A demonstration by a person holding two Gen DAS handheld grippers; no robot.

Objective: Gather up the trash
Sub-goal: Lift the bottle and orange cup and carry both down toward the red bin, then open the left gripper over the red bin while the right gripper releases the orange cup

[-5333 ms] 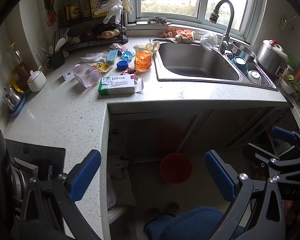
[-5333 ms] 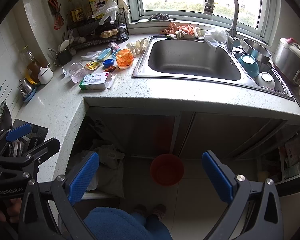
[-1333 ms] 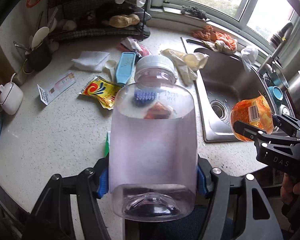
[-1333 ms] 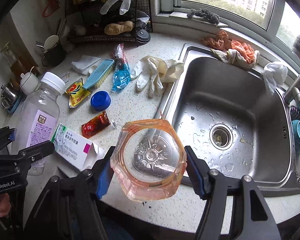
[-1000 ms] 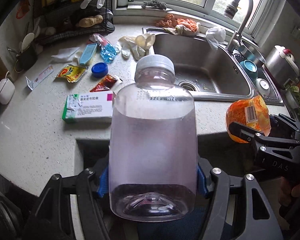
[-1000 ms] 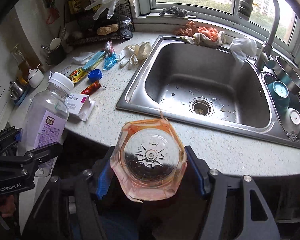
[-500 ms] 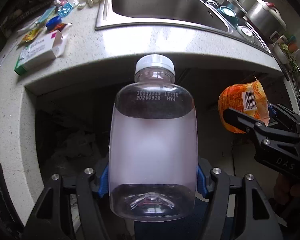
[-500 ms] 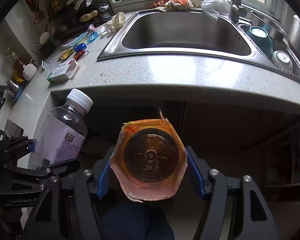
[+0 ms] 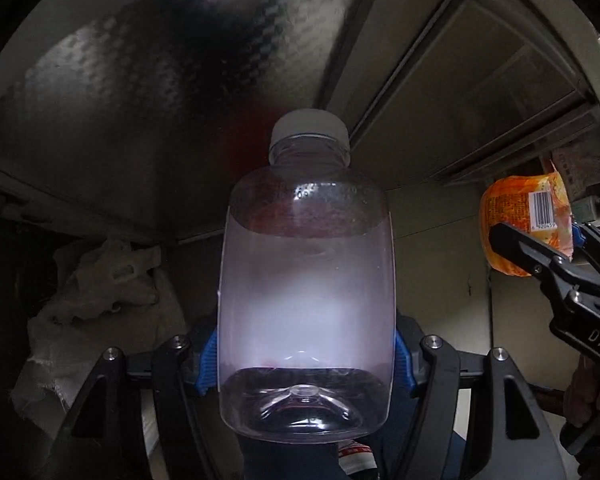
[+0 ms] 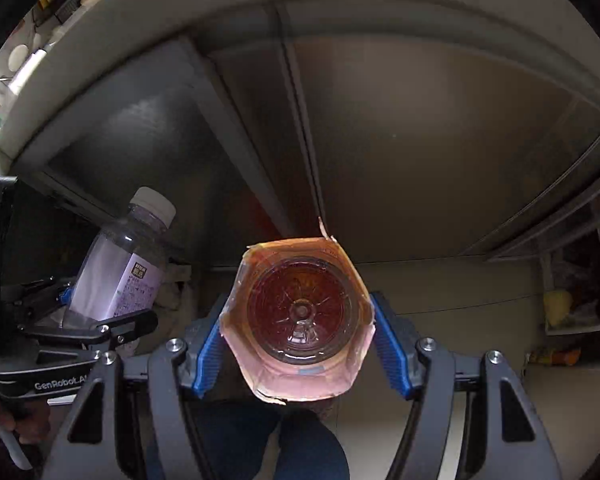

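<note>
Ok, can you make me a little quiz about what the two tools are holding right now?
1. True or false: the left tool grips a clear plastic bottle with a white cap.
2. What colour is the label on the plastic cup in the right tool?
A. orange
B. green
C. black
3. Fill in: both tools sit in front of grey ____ doors under the counter.

Key: 1 true; 2 A; 3 cabinet.

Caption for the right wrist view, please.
Right gripper clamps an orange plastic cup below the countertop; left gripper's bottle alongside.
</note>
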